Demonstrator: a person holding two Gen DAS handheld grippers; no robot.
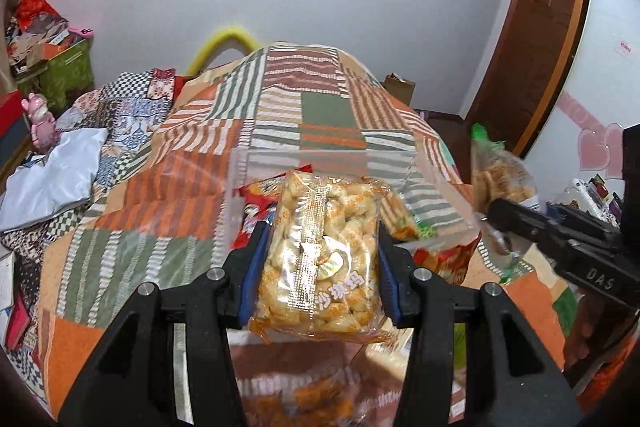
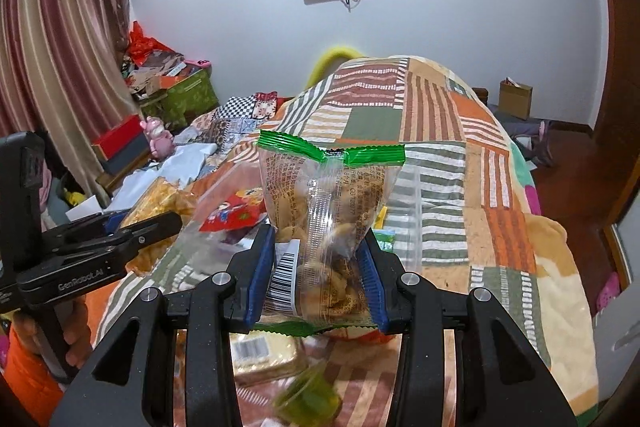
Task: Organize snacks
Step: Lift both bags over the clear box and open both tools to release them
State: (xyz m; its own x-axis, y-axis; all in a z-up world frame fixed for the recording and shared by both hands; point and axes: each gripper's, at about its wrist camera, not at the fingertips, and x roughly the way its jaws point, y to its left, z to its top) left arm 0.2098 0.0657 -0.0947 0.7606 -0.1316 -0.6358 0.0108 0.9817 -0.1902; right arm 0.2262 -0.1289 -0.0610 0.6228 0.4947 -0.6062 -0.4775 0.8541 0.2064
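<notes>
Left wrist: crinkly clear snack packet (image 1: 320, 255), puffed golden pieces.

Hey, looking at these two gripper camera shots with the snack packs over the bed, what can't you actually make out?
- Clear box contents: left wrist view, mostly hidden behind the orange pack in the left gripper.
- Green object: right wrist view, blurred, below the right gripper.
- Print on the green-topped pack: right wrist view, too small to read.
- The person: both views, only a hand and orange sleeve show, cut off by the edge.
</notes>
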